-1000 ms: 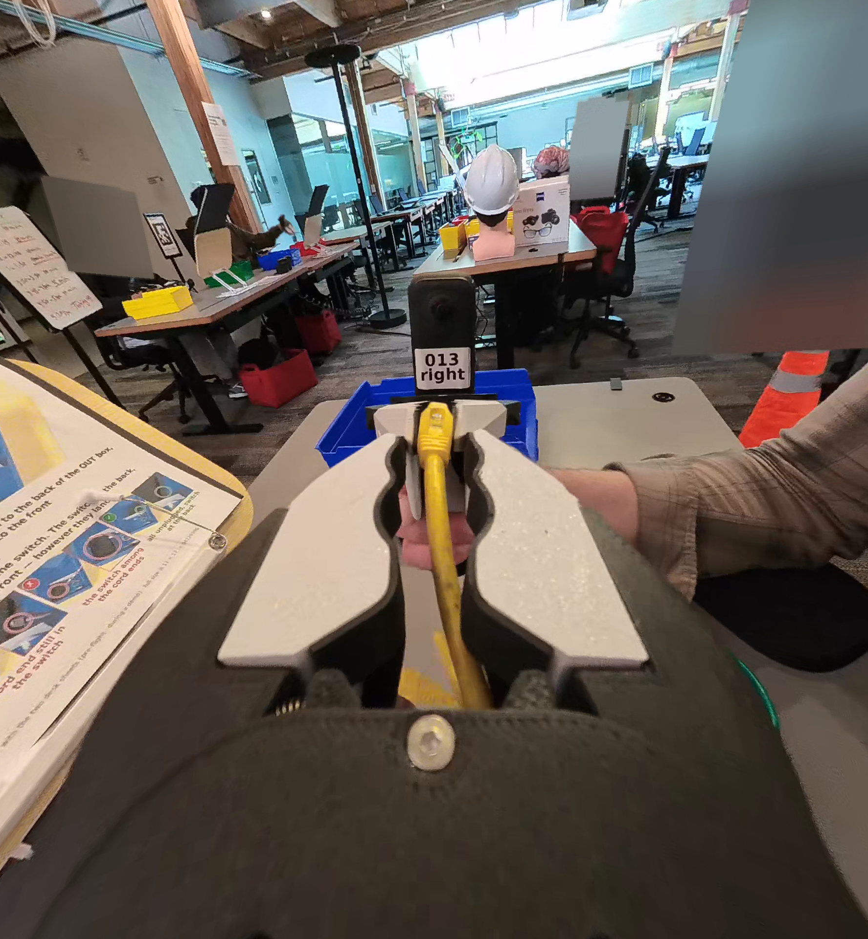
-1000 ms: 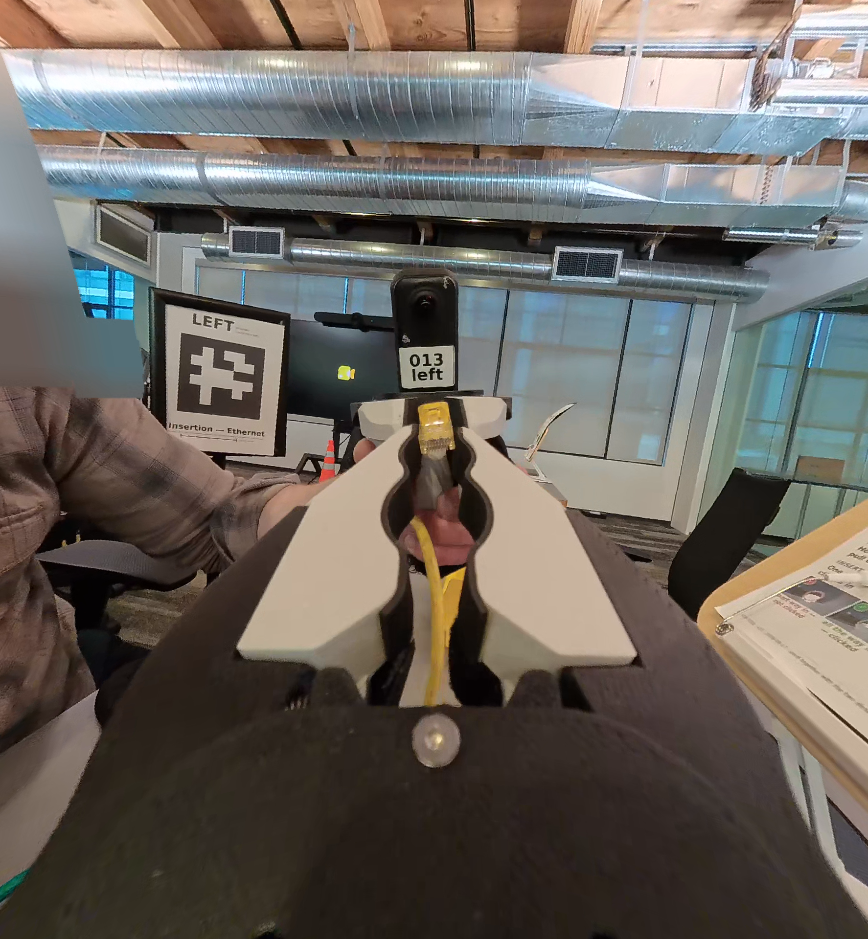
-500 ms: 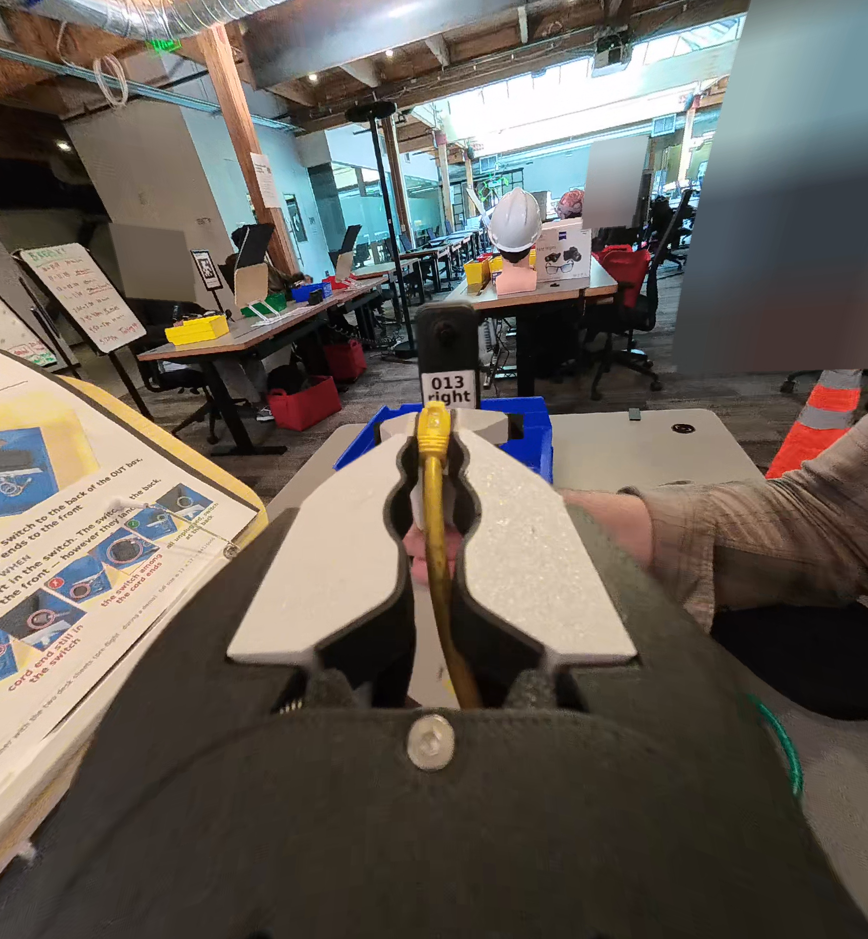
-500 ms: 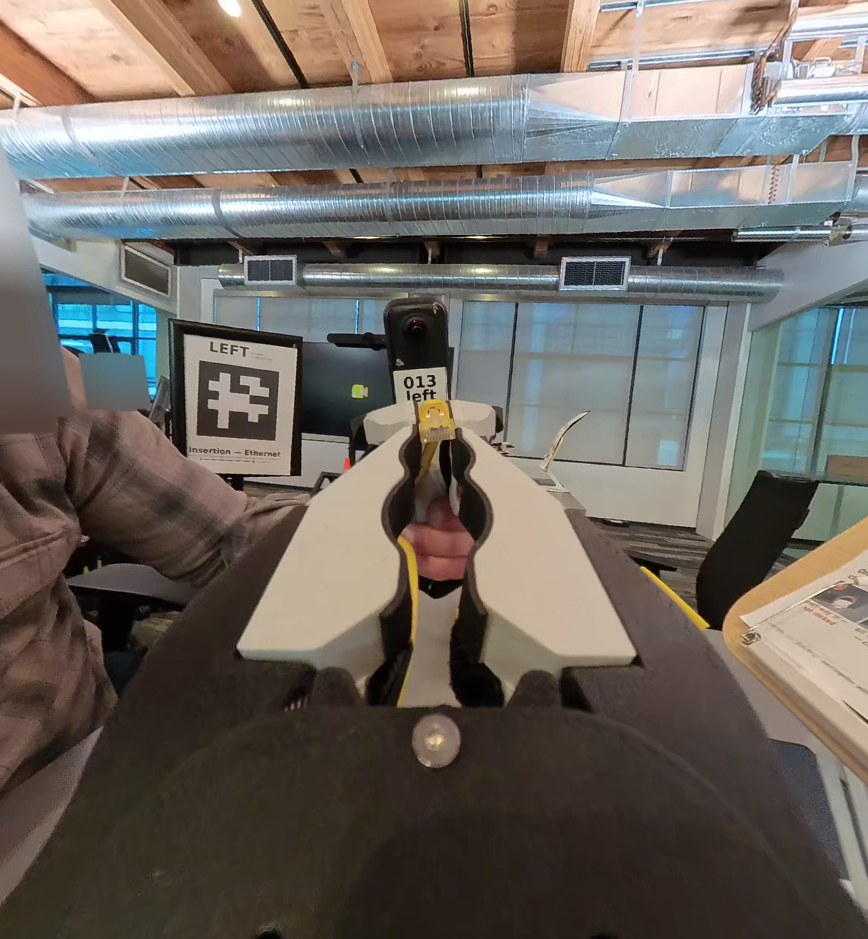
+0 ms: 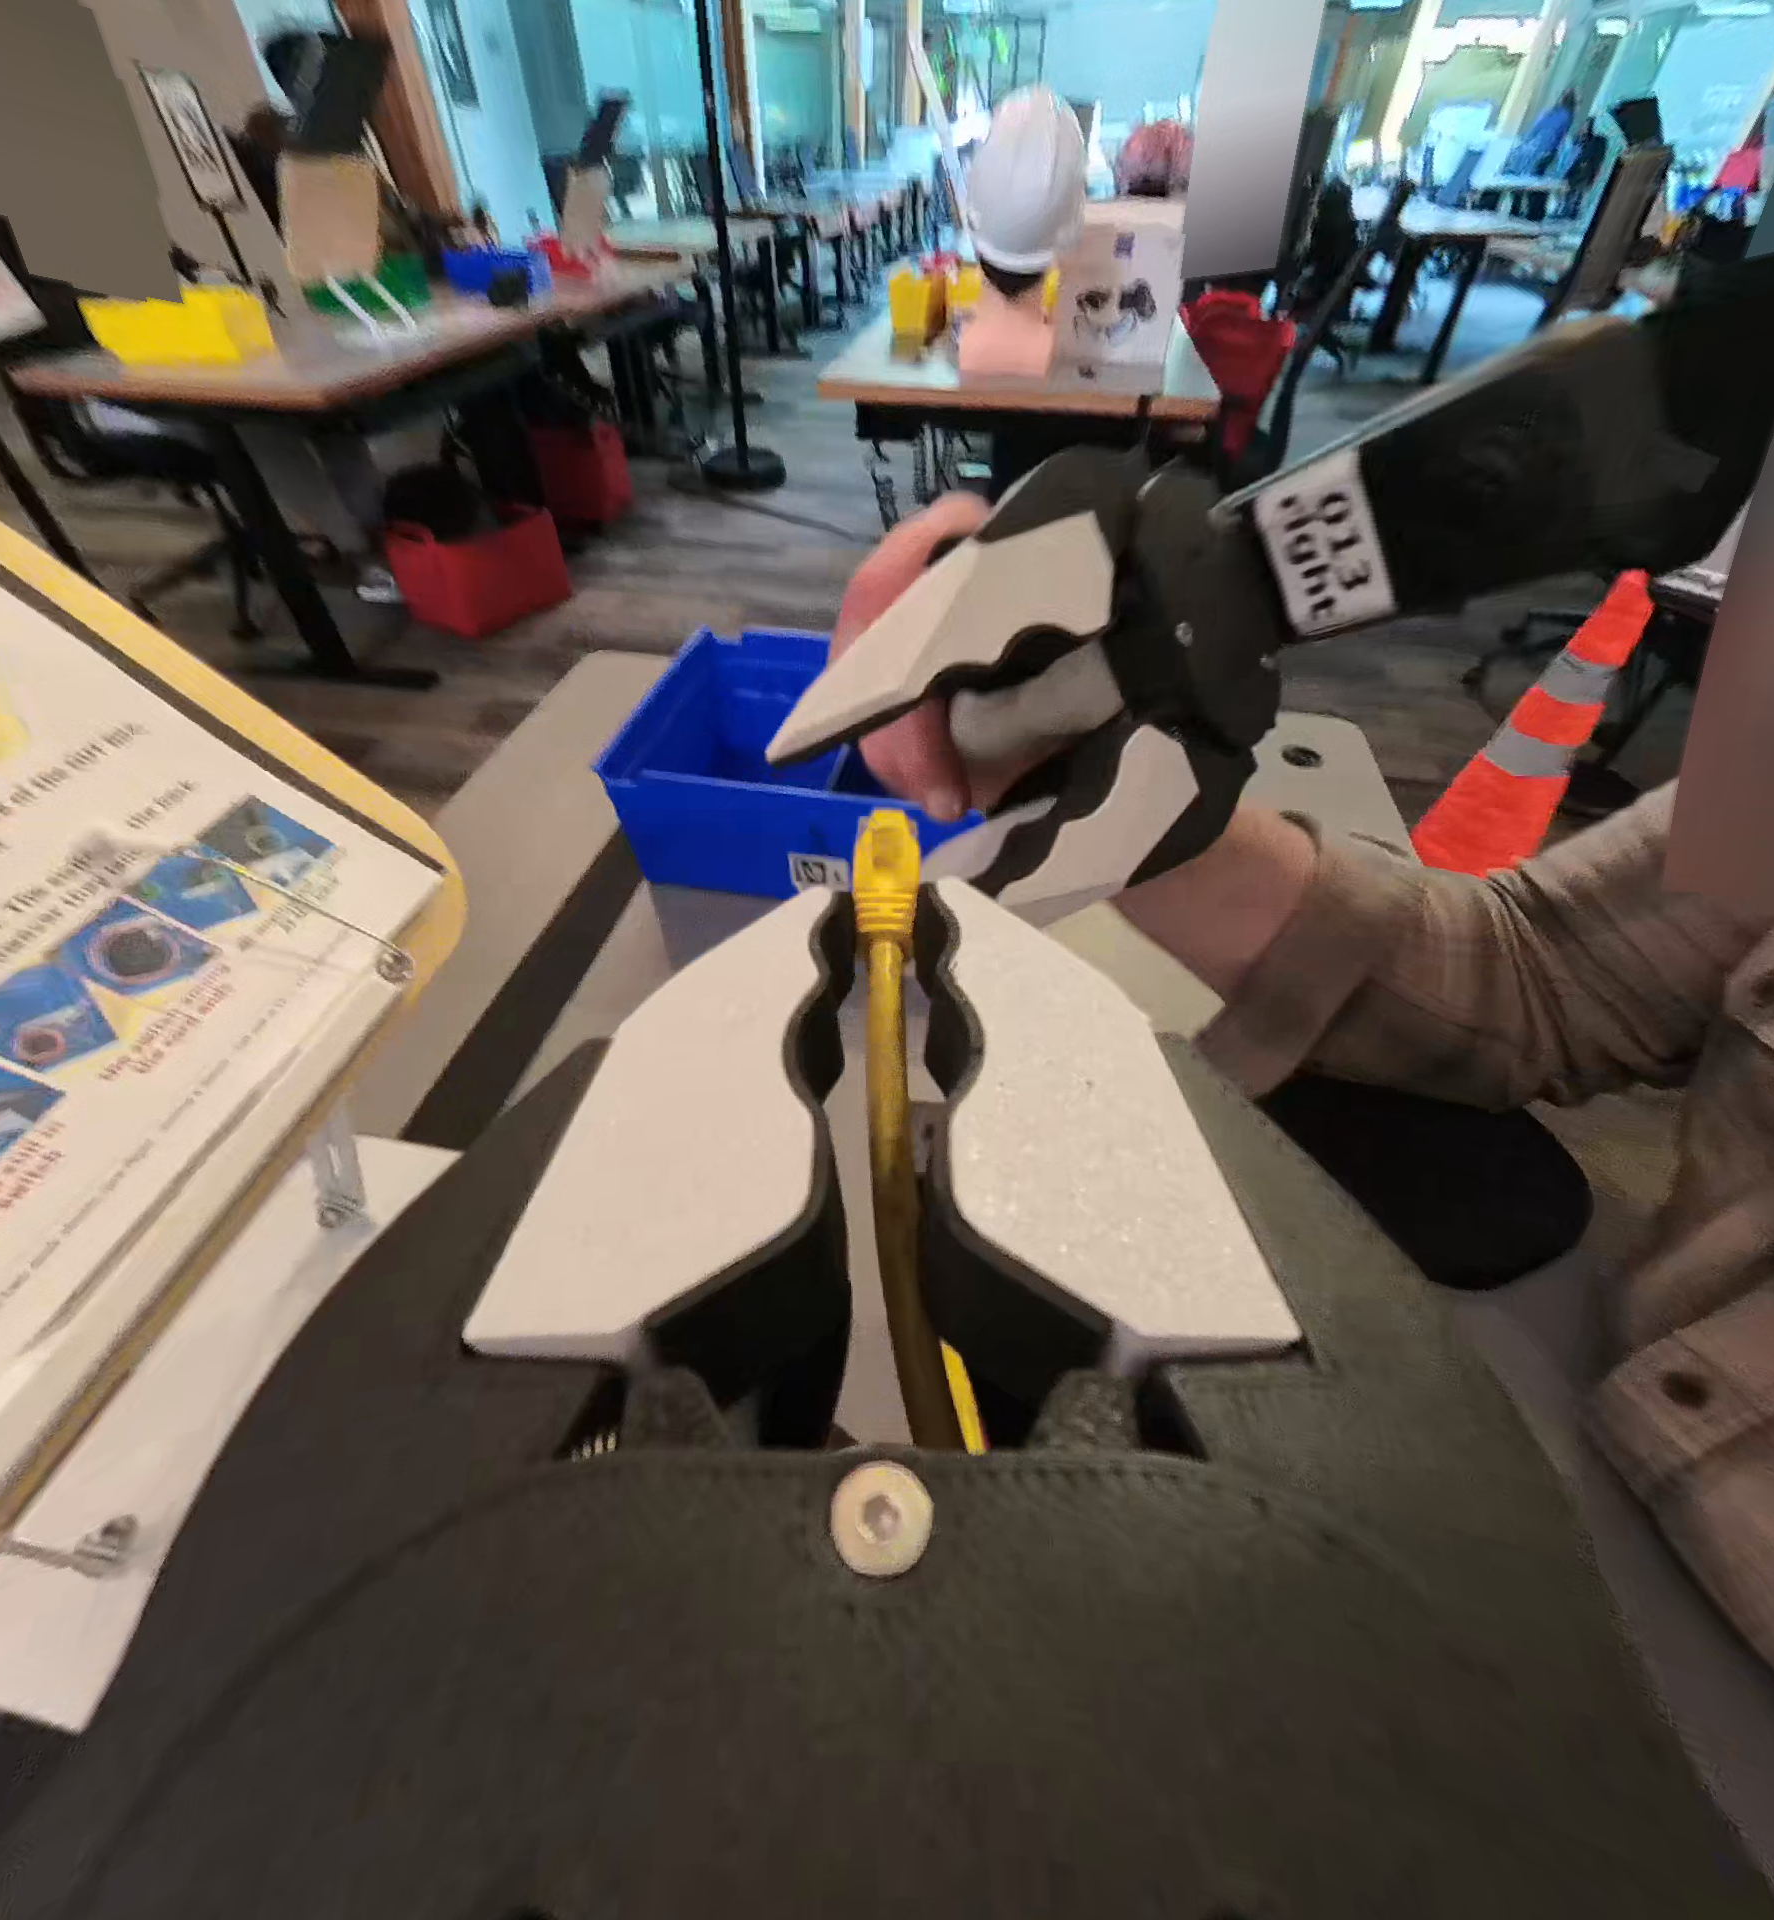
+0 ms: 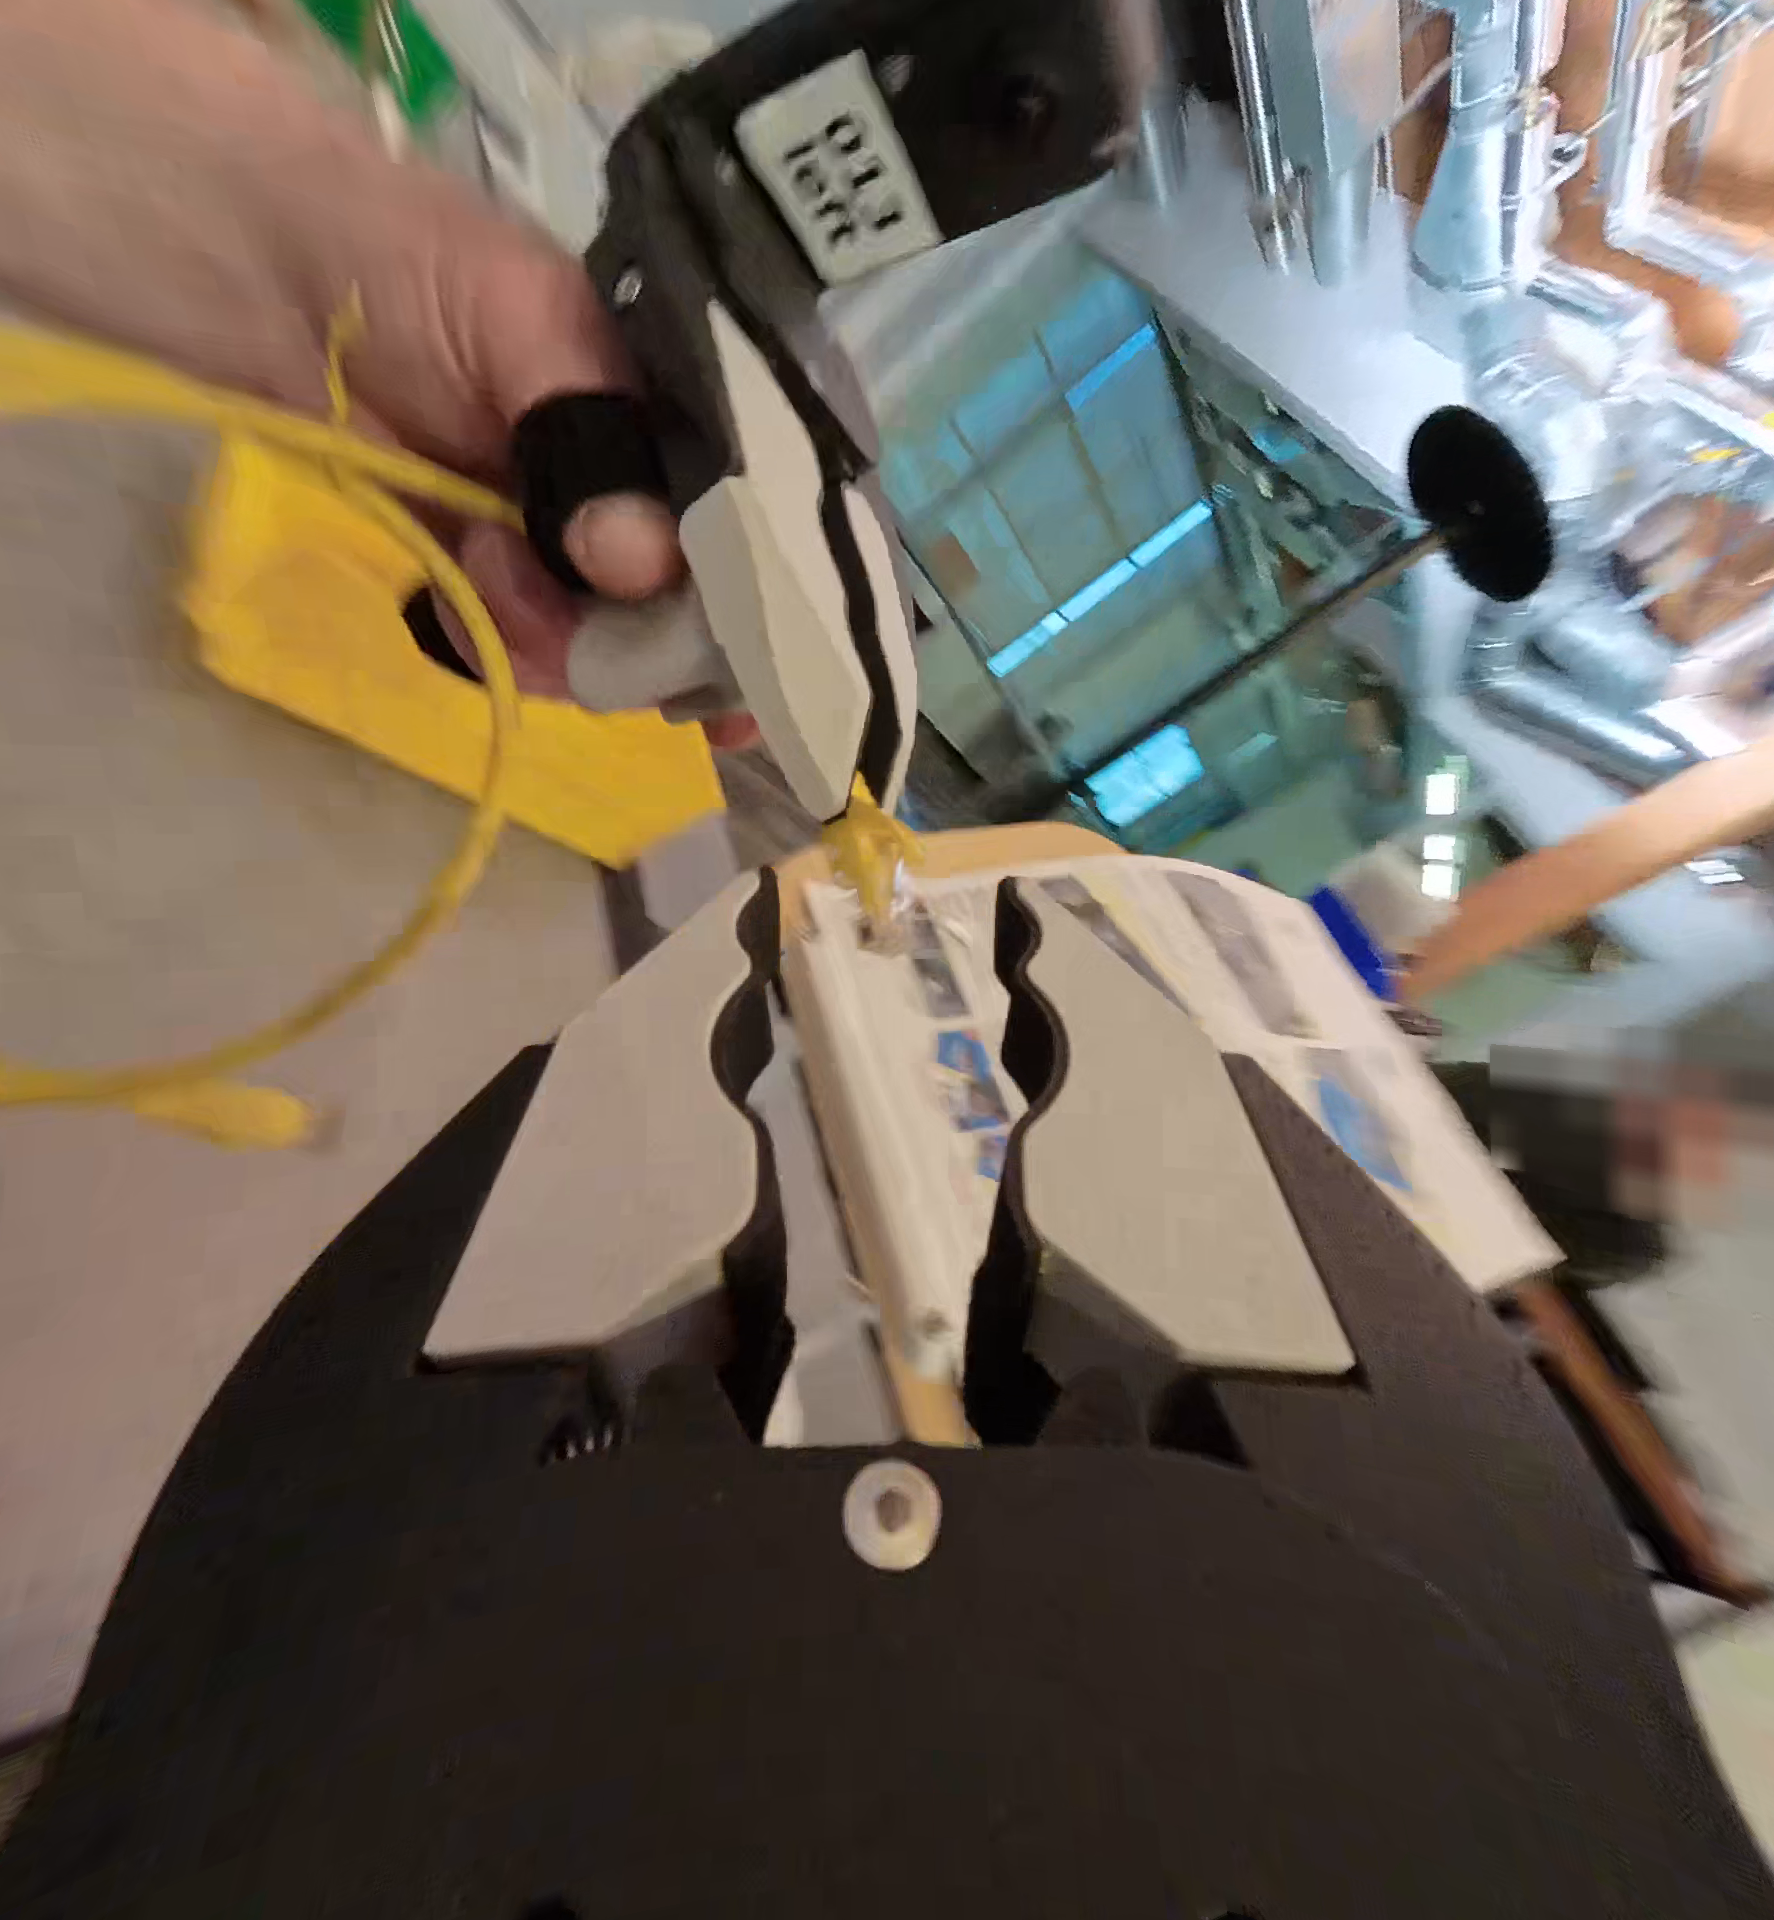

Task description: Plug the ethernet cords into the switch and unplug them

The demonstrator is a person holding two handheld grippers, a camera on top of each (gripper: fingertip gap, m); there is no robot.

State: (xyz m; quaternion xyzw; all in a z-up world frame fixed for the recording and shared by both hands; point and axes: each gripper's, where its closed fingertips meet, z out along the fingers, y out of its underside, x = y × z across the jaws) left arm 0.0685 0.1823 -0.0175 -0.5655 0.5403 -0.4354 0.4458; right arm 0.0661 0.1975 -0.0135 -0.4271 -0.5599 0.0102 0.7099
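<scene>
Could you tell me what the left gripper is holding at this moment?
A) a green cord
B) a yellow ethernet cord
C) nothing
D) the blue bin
B: the left gripper has its fingers closed around the yellow ethernet cord, whose plug sticks out past the fingertips.

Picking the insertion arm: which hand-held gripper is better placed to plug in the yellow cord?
Left. The left hand-held gripper is shut on the yellow cord, plug protruding past its tips; the right hand-held gripper is open and empty.

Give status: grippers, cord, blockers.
Left gripper shut on yellow ethernet cord, plug forward. Right gripper open, empty. No switch in view; blue bin ahead.
</scene>
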